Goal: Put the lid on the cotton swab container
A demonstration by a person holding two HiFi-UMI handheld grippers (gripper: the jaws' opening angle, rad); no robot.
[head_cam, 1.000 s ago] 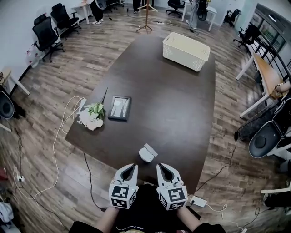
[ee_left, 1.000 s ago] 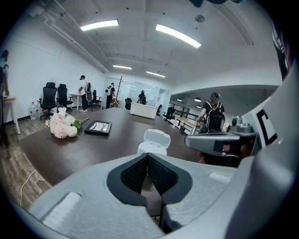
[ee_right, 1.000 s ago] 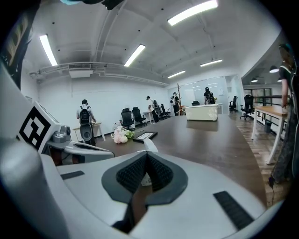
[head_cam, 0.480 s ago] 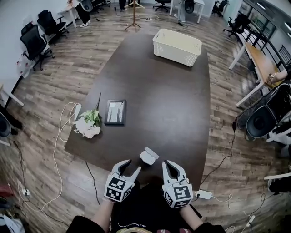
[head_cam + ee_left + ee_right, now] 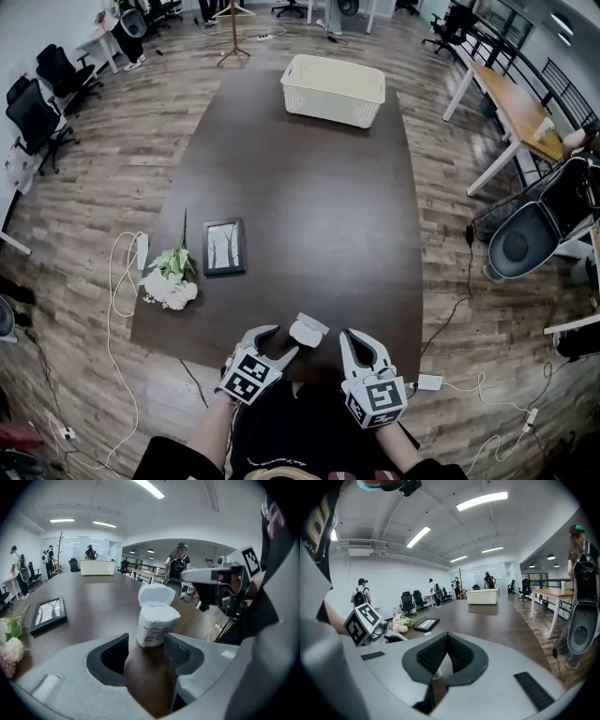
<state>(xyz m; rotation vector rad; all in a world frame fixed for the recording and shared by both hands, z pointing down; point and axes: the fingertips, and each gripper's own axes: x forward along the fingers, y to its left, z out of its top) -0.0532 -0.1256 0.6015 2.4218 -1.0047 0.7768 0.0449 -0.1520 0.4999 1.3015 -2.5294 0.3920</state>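
Cotton swab container (image 5: 157, 620) base partly hidden behind left gripper (image 5: 145, 641) pads, label print too blurred to read — behind right gripper (image 5: 446, 638) pads only a white sliver shows, flowers (image 5: 8, 651) cut by picture edge, photo frame (image 5: 47, 615) picture too small to tell

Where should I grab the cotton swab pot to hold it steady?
Grip the cotton swab container round its lower body, across its two sides, coming in low from the near table edge. It stands upright, and its open lid sticks up at the far side, so the near side is free.
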